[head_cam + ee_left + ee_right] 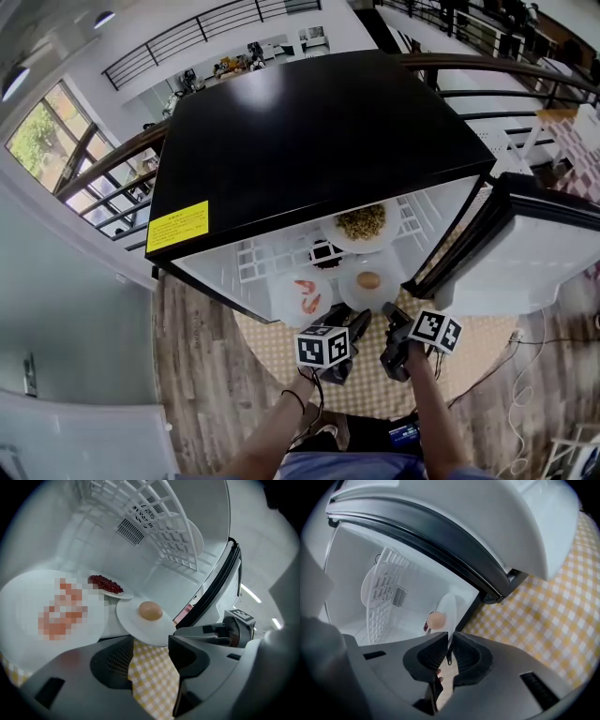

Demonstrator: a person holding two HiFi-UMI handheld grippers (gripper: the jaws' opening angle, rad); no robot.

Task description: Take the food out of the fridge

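White plate [449, 606] carries one tan egg-shaped food [150, 610]; right gripper [449, 638] clamps its rim, left gripper [150, 644] gapes empty.

The left gripper [149, 648] is hanging over checked cloth [152, 681], jaws wide apart with nothing between them. Just beyond, a plate [136, 624] is bearing an egg [150, 611], with the right gripper [180, 631] meeting its right rim. Farther in, a dish [115, 592] of red bits is sitting.

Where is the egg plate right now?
In the head view, the egg plate sits at the front of the open fridge, right of the shrimp plate, with the right claw closed on its near rim.
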